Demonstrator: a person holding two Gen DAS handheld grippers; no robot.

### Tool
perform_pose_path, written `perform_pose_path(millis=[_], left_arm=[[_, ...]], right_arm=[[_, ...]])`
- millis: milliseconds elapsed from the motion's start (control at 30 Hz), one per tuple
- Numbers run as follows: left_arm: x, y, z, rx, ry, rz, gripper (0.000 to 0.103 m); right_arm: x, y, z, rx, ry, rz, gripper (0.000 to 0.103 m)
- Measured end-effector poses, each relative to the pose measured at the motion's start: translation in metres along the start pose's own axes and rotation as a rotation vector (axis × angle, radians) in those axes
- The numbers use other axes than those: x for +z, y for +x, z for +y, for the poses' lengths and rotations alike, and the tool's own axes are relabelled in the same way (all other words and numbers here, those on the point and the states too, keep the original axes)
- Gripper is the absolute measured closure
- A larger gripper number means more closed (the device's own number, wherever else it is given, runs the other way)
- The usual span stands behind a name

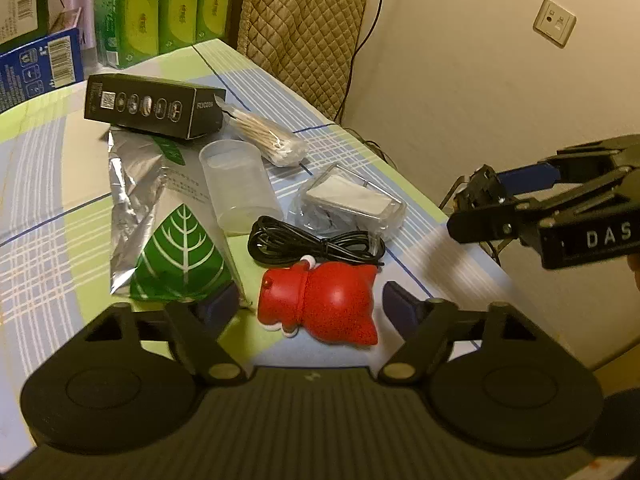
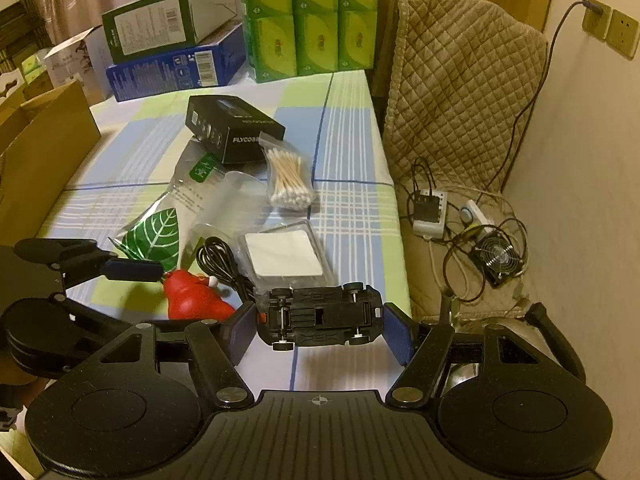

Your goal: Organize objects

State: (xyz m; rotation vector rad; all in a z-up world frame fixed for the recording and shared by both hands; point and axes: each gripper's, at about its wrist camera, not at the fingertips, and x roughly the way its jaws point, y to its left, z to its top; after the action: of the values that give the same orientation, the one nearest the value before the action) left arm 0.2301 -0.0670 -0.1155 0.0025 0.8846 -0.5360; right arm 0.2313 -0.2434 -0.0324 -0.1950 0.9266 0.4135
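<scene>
Little looks sorted yet. The things lie in one loose cluster on the checked desk (image 2: 348, 128), most of them touching or overlapping.

Back of the cluster: black box (image 1: 154, 106), resting partly on a foil pouch (image 1: 160, 216) with a green leaf print. Bag of cotton swabs (image 1: 266, 136) just beside the box. Clear cup (image 1: 238, 188) on its side against the pouch. Clear case (image 1: 352, 200) with a white insert to its right. Coiled black cable (image 1: 316, 246) in front of cup and case. Red toy (image 1: 320, 304) nearest, touching the cable.

Left gripper (image 1: 310, 306): wide open, fingers either side of the red toy, not closed on it. Holds nothing. Looks poised for the toy as the next pick.

Right gripper (image 2: 320, 330): toy car (image 2: 320, 316) lies between its fingers, underside up, wheels showing. The left finger seems to touch the car's end; the right one shows a thin gap, so I cannot tell whether the car is gripped or just framed. It hangs at the desk's near right edge.

No clear destination in view. An open cardboard box (image 2: 44, 148) stands at the left; it may serve, but nothing shows inside it from here.

Judgement: early stage. Car perhaps in hand; the other seven still to move.
</scene>
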Motion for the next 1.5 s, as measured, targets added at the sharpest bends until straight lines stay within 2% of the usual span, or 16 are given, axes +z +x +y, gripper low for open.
perform_pose_path(millis=[100,300,500,700,967,1267,1500], left_arm=[[0.002,0.006,-0.001,-0.013,0.004,0.016,0.038],[0.002,0.006,-0.005,0.004,0.003,0.04,0.041],[-0.003,-0.023,-0.005,0.051,-0.033,0.054,0.041],[-0.015,-0.071,-0.003,0.116,-0.057,0.013,0.041],[-0.026,-0.164,0.003,0.216,-0.123,-0.093,0.041],[-0.034,-0.271,0.031,0.323,-0.173,-0.2,0.041],[-0.048,-0.334,0.084,0.442,-0.202,-0.221,0.041]], right_arm=[[0.0,0.003,0.0,-0.001,0.011,0.0,0.039],[0.001,0.003,0.0,-0.002,0.018,-0.008,0.039],[0.002,-0.012,0.004,0.008,0.02,-0.036,0.039],[0.003,-0.033,0.02,0.035,0.007,-0.072,0.039],[0.014,-0.07,0.061,0.11,-0.033,-0.135,0.039],[0.025,-0.095,0.145,0.26,-0.113,-0.178,0.039],[0.034,-0.087,0.222,0.384,-0.198,-0.169,0.039]])
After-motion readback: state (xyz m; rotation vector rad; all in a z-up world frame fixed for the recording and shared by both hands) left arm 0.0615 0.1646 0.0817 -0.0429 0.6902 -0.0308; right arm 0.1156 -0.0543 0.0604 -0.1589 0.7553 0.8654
